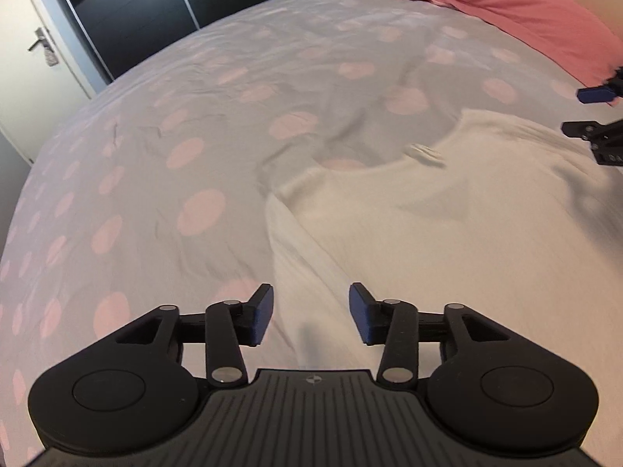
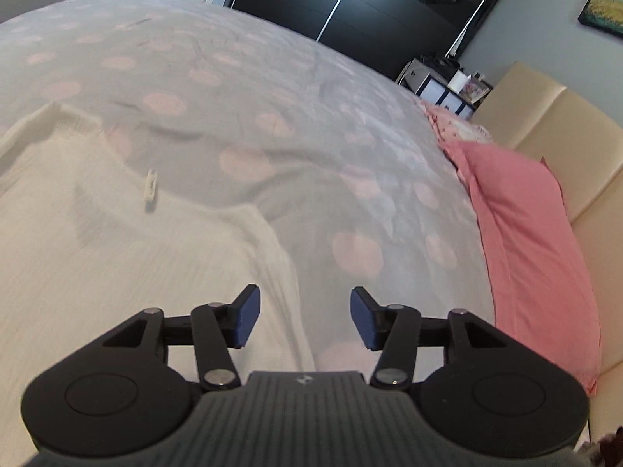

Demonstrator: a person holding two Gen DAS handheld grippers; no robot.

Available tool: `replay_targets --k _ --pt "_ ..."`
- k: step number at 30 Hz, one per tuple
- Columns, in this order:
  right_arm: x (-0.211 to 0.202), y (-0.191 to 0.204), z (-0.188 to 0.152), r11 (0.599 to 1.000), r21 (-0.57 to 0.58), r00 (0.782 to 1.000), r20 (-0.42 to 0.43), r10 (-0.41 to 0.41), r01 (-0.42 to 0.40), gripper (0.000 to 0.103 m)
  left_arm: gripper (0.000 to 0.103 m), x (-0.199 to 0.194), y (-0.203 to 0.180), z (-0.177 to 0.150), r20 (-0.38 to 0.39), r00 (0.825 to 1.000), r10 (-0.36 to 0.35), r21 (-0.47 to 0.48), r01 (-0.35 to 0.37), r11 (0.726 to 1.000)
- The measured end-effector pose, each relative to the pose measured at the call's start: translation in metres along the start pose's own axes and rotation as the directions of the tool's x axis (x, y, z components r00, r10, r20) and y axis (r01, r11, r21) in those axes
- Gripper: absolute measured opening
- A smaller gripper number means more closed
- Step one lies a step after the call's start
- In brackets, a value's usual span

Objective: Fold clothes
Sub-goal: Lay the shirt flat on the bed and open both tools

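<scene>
While both tools hang spread above the bed, nothing is gripped.

Left tool (image 1: pixel 310 313): jaws spread, empty; it hangs over the left edge of the top (image 1: pixel 447 233), one pad above fabric, the other above the duvet (image 1: pixel 155 155).
Right tool (image 2: pixel 305 317): jaws spread, empty; it hangs over the right edge of the top (image 2: pixel 117 253), with the edge running between the pads. Its tips also show at the right border of the left view.
Top: white, ribbed, lying mostly flat on the duvet, neckline facing away from the tools, a small label (image 2: pixel 150 190) at the collar. Its lower part is out of view.
Duvet: grey with pink dots, creased beyond the neckline.
Pillow (image 2: pixel 537 241): pink, near the headboard, well apart from the top.
Step, as judged: fold not yet begun; side edges are the likely grip points.
Risk 1: pads close on the duvet along with the top, since both layers lie flush; the duvet would lift too.
Risk 2: only one layer of the top is caught, so the fold drags and bunches.
Risk 3: uneven lift between the tools skews the fold line.
Risk 4: motion blur hints at fast travel; a hasty descent may miss the edge.
</scene>
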State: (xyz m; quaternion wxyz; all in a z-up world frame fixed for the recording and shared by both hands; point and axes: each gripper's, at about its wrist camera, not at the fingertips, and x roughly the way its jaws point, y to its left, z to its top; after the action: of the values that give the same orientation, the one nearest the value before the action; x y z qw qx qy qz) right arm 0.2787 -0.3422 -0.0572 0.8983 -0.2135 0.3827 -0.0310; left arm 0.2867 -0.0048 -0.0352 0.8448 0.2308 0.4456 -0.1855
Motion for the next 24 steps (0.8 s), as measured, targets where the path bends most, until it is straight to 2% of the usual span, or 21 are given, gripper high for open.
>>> replay_targets --k 4,6,11,15,20,24 --pt "-0.021 -0.010 -0.015 1.000 0.015 0.997 -0.066 0.026 -0.025 0.058 0.048 -0.024 -0.010 -0.017 -0.052 0.998 -0.018 -0.003 0.018 1.000" --pt "-0.035 -0.016 -0.023 0.998 0.039 0.995 -0.085 0.046 -0.043 0.063 0.049 -0.036 -0.014 -0.026 -0.076 0.996 -0.044 -0.018 0.043 0.999" --pt "-0.061 -0.024 -0.054 0.994 0.055 0.983 -0.152 0.101 -0.094 0.066 0.055 -0.060 -0.029 -0.057 -0.116 0.988 -0.101 -0.051 0.095 0.994" --pt "-0.072 -0.035 -0.086 0.986 0.093 0.961 -0.231 0.154 -0.136 0.066 0.055 -0.067 -0.043 -0.080 -0.125 0.974 -0.187 -0.093 0.176 0.980" --pt "-0.080 -0.055 -0.113 0.954 0.230 0.925 -0.283 0.253 -0.191 0.066 0.055 -0.066 -0.067 -0.096 -0.127 0.949 -0.287 -0.109 0.274 0.955" --pt "-0.087 -0.060 -0.129 0.932 0.287 0.903 -0.300 0.308 -0.223 0.066 0.055 -0.055 -0.084 -0.101 -0.163 0.944 -0.287 -0.087 0.276 0.957"
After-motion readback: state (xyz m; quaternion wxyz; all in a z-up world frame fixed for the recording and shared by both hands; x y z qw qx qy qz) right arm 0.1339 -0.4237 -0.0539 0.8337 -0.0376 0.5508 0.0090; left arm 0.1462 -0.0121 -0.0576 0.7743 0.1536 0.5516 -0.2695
